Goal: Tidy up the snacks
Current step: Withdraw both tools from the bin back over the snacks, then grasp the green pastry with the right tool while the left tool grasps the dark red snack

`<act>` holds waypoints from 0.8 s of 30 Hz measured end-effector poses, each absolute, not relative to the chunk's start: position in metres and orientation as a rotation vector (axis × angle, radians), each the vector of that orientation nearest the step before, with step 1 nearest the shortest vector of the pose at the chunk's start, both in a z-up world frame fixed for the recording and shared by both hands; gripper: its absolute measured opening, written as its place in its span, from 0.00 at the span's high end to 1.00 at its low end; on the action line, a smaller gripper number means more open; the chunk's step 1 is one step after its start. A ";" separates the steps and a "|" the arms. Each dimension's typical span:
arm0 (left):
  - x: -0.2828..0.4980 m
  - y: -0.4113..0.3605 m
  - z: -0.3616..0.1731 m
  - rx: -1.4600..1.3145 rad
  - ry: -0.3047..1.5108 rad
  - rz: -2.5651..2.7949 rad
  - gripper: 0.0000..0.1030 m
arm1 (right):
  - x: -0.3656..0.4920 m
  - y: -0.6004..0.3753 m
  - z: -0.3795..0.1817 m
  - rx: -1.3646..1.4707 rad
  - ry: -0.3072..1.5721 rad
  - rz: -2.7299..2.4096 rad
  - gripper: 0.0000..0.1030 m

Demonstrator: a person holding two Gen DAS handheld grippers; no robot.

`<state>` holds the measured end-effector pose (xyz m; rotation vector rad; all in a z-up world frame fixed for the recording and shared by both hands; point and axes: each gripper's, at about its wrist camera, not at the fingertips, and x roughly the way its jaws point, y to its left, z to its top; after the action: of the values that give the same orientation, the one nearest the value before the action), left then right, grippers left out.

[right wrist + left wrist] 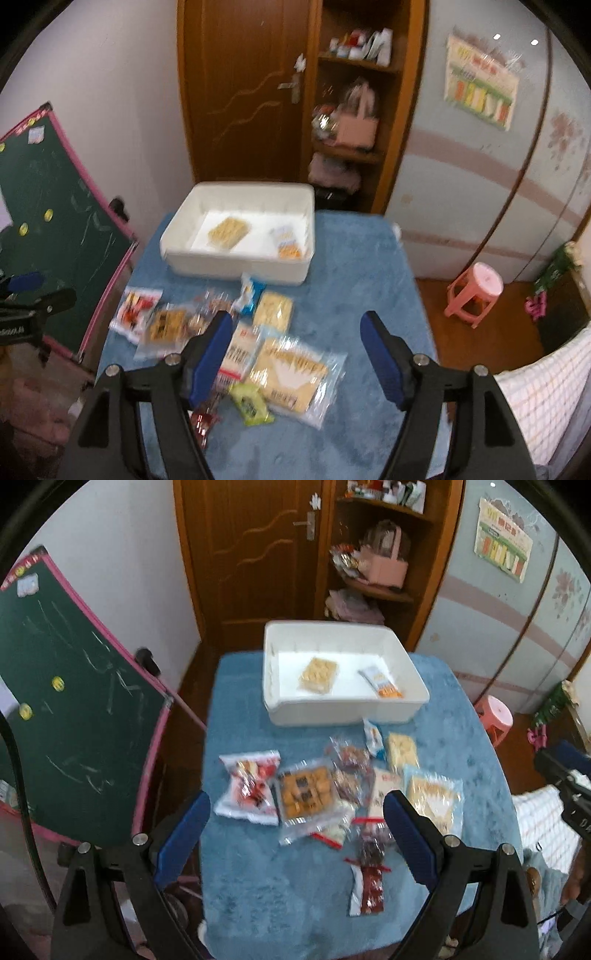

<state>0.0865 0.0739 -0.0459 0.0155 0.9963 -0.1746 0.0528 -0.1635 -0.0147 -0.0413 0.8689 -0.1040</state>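
Note:
A white bin stands at the far end of the blue-covered table. In it lie a cracker pack and a small white-orange packet. Several loose snack packs lie in front of the bin, among them a red-white pack, a brown biscuit pack and a large cracker bag. My left gripper is open above the pile. My right gripper is open above the cracker bag. Both hold nothing.
A green chalkboard leans at the table's left. A wooden door and shelf stand behind. A pink stool stands on the floor at the right. A checked cloth lies at the right edge.

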 end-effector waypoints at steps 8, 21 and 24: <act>0.056 0.042 -0.124 0.093 1.109 -0.283 0.08 | 0.035 -0.155 -0.088 -0.066 0.991 -0.002 0.30; 0.034 -0.008 -0.246 0.155 1.354 -0.360 0.09 | 0.021 -0.141 -0.197 -0.072 1.164 0.042 0.32; 0.034 -0.018 -0.257 0.163 1.384 -0.381 0.09 | 0.024 -0.141 -0.207 -0.055 1.183 0.057 0.36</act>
<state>0.0343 -0.0181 -0.2568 0.1627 1.3841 -0.3813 0.0239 -0.1408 -0.2071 -0.0555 1.1831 0.0571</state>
